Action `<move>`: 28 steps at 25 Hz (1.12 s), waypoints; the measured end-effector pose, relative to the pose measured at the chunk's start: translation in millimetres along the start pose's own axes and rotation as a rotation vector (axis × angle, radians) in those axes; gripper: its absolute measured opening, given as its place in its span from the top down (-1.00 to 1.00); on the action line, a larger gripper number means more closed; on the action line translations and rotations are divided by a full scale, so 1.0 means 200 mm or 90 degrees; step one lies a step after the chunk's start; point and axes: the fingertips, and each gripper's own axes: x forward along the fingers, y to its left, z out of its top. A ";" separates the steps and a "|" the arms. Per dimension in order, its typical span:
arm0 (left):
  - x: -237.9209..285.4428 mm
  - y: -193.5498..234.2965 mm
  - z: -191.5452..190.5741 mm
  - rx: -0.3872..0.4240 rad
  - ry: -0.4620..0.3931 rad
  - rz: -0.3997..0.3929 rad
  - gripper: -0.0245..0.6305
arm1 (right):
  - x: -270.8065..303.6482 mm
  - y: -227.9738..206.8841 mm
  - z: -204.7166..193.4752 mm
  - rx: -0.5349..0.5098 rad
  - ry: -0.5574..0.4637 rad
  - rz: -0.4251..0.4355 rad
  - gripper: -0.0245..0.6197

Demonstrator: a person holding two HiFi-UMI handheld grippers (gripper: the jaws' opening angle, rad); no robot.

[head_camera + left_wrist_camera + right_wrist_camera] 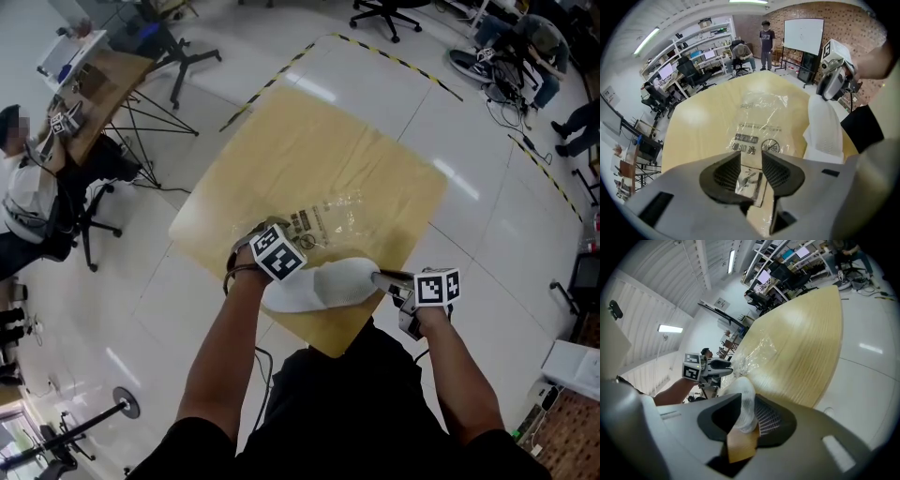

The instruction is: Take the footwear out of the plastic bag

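At nine o'clock of the white slipper (pixel 314 284), the left gripper (pixel 751 157) pointed steeply down over the near end of the plastic bag (pixel 333 214). Its jaws stood parted, with the bag's printed edge lying loose between them, unpinched. I judged it was there to steady the bag. The bag lay flat on the yellow table (pixel 281 141) and looked empty. The slipper was outside it, at the table's six o'clock edge. One end was clenched in the right gripper (pixel 749 405) at three o'clock, likely to draw it clear. The left gripper hid the slipper's far end, and I couldn't tell whether the slipper touched the wood.
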 end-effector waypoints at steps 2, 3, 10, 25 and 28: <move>-0.05 -0.01 0.01 -0.011 -0.031 0.004 0.47 | -0.02 0.00 0.00 -0.004 -0.002 -0.016 0.54; -0.08 -0.01 0.01 -0.021 -0.049 0.007 0.47 | -0.04 0.00 -0.01 -0.008 -0.005 -0.030 0.47; -0.53 -0.06 -0.07 -0.185 -0.247 0.024 0.52 | -0.28 0.13 0.03 -0.001 -0.150 -0.073 0.27; -0.96 -1.05 -0.36 -0.464 -0.402 -0.176 0.91 | -0.18 1.10 -0.37 -0.176 -0.147 0.140 0.92; -1.04 -1.07 -0.29 -0.577 -0.468 -0.205 0.91 | -0.36 1.24 -0.33 -0.135 -0.193 0.223 0.92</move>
